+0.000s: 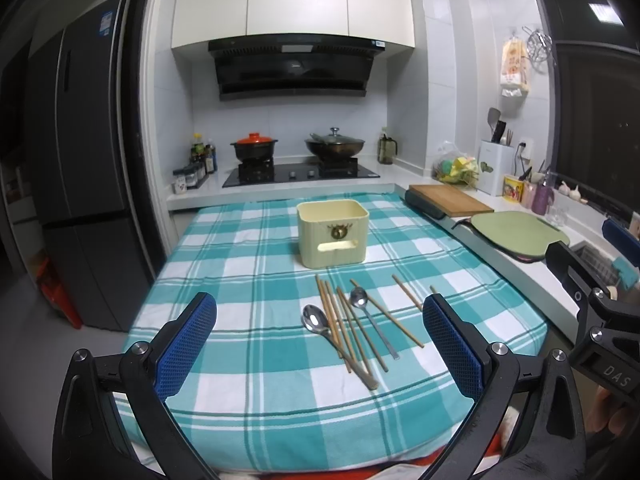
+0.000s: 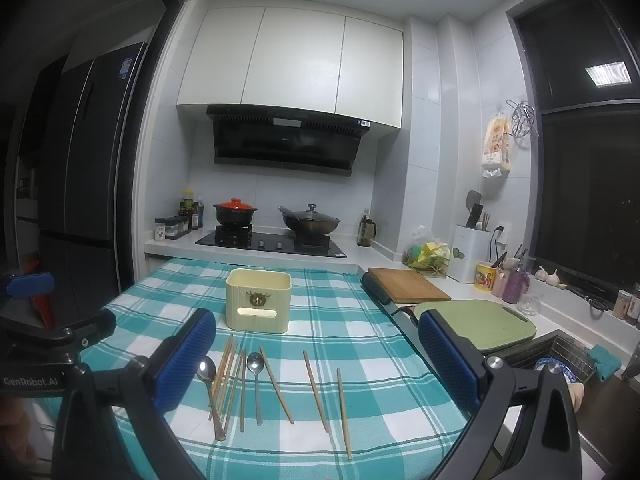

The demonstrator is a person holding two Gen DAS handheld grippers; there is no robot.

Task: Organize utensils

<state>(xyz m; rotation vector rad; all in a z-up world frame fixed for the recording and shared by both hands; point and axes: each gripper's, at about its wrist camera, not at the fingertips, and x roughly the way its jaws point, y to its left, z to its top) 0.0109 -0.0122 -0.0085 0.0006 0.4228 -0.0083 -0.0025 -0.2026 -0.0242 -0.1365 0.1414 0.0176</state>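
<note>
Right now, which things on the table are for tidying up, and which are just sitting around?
For the job:
chopsticks
two spoons
yellow box

Just sitting around:
red-lidded pot
wok
wooden board
green board
plastic bag

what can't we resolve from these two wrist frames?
- Inside of the cream plastic utensil bin: both views, its front wall hides the contents.
- Rightmost wooden chopstick: left wrist view, the left claw pad covers most of it.
- Sink contents: right wrist view, the right claw covers them.
</note>
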